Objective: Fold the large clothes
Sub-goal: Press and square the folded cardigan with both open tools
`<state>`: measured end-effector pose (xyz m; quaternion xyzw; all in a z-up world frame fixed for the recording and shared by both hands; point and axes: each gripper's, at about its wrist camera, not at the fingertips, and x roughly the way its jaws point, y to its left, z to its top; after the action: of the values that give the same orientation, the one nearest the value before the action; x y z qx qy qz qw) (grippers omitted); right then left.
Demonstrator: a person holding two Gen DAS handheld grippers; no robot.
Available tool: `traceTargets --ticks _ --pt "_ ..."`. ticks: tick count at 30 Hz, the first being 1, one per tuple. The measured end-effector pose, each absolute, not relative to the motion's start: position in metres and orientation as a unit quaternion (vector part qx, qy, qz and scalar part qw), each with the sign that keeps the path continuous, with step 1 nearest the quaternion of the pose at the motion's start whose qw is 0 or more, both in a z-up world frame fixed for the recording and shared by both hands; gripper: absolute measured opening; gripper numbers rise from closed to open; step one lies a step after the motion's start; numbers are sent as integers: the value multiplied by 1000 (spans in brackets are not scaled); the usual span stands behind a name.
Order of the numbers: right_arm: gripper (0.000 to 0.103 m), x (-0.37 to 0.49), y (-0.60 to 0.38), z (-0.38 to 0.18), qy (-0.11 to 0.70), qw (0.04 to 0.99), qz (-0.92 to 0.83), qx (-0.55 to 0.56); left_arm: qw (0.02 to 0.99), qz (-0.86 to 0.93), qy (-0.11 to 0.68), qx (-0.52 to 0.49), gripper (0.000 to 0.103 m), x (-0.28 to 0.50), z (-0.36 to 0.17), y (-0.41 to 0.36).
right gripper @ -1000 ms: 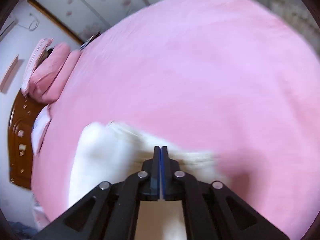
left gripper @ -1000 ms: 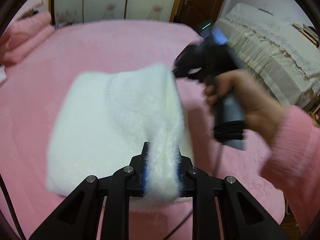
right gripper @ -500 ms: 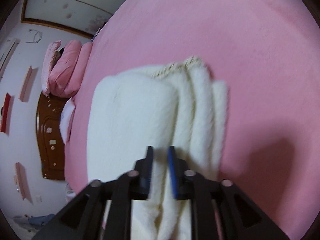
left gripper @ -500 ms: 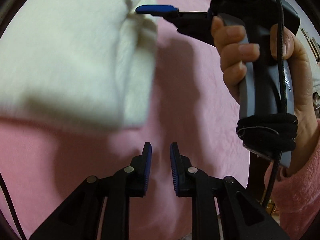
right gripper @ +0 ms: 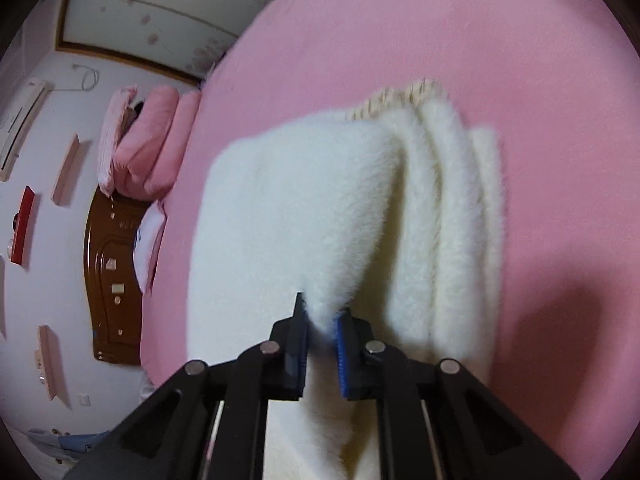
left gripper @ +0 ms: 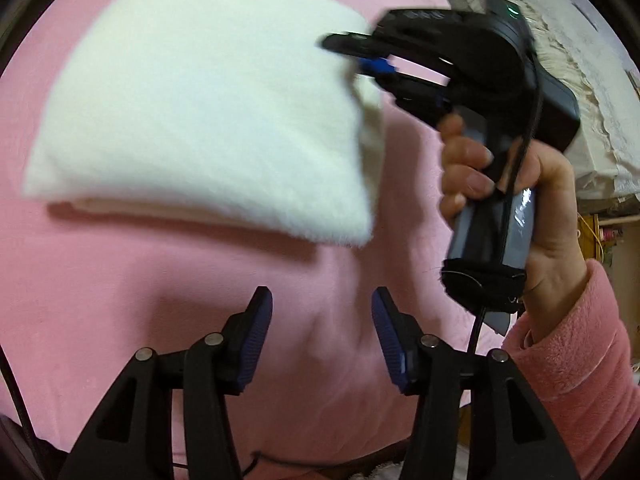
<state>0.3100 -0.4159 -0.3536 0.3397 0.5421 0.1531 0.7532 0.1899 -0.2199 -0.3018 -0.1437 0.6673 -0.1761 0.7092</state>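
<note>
A folded white fluffy garment (left gripper: pixel 208 112) lies on the pink bed (left gripper: pixel 160 300). In the right wrist view it shows as several stacked layers (right gripper: pixel 320 208). My left gripper (left gripper: pixel 322 340) is open and empty, hovering over bare pink bedding in front of the garment's near edge. My right gripper (right gripper: pixel 322 344) is closed on a fold of the garment's top layer; in the left wrist view its fingers (left gripper: pixel 368 62) clamp the garment's right edge.
Pink pillows (right gripper: pixel 148 144) and a brown wooden headboard (right gripper: pixel 110 276) stand at the far left. A surface draped in white lace cloth (left gripper: pixel 580 64) stands beyond the bed's right side. A pink-sleeved hand (left gripper: pixel 552 208) holds the right gripper.
My left gripper let go of the garment, opened wider and pulled back over the bedding. My right gripper opened, then closed on a fold of the top layer.
</note>
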Motion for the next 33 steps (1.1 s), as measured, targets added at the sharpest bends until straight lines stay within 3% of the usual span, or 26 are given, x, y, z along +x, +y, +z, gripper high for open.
traceTargets --ticks 6,11,15,18,20,25,27,29,31,33 --pt "9 282 -429 -283 474 830 136 262 732 -176 647 -119 54 183 -263 -193" --pt "9 289 -447 -348 543 797 53 258 744 -134 645 -113 57 209 -264 -148" --pt "11 281 -455 -373 522 796 21 306 774 -103 622 -61 57 220 -258 -132" --pt "19 272 -443 -356 505 813 -9 290 788 -79 608 -45 57 245 -248 -105" --pt "42 266 -437 -345 507 823 -41 254 795 -66 602 -40 57 261 -242 -93" --pt "44 241 -422 -305 454 860 -92 213 797 -56 601 -30 57 288 -253 -70" --pt "38 234 -407 -295 438 869 -51 223 794 -68 601 -51 57 295 -261 -61" --pt "9 227 -398 -297 436 862 25 256 796 -78 596 -67 52 299 -273 -64" --pt "0 232 -371 -312 472 828 101 285 789 -79 606 -64 39 280 -287 -77" --pt "0 231 -347 -327 502 811 135 268 782 -71 618 -51 38 276 -305 -83"
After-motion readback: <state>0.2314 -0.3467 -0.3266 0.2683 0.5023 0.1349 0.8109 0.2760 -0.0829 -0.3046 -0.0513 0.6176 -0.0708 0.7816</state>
